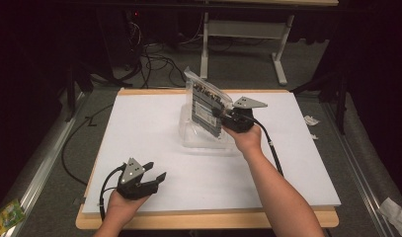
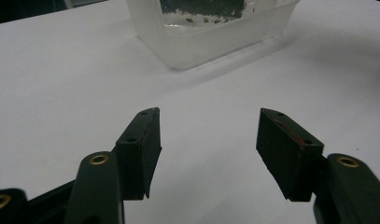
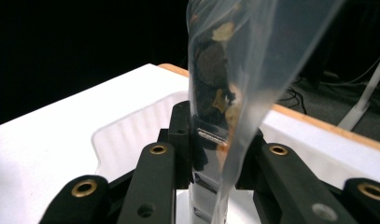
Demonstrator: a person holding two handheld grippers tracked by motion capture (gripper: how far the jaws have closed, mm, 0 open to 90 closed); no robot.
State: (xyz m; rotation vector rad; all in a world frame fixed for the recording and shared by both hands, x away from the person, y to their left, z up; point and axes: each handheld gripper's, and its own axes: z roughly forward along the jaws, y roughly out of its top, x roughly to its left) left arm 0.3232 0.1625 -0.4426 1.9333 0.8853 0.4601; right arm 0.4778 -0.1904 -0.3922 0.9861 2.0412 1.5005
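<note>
A clear plastic bag [image 1: 204, 104] with a dark circuit board inside stands upright in a clear plastic tub [image 1: 192, 140] near the middle of the white table. My right gripper [image 1: 223, 114] is shut on the bag's right edge, a little above the tub. In the right gripper view the jaws pinch the bag [image 3: 234, 70] and the board inside it, with the tub's rim [image 3: 117, 126] just below. My left gripper [image 1: 156, 172] rests open near the table's front left with nothing between its fingers. Ahead of my left gripper [image 2: 207, 140] in its own view stands the tub [image 2: 211, 32].
The white board [image 1: 149, 128] lies on a wooden table top [image 1: 203, 219]. Cables [image 1: 159, 64] and a white frame leg [image 1: 280, 59] lie on the floor behind. Scraps of wrapper [image 1: 311, 120] sit at the right, a yellow-green packet [image 1: 6, 215] at the lower left.
</note>
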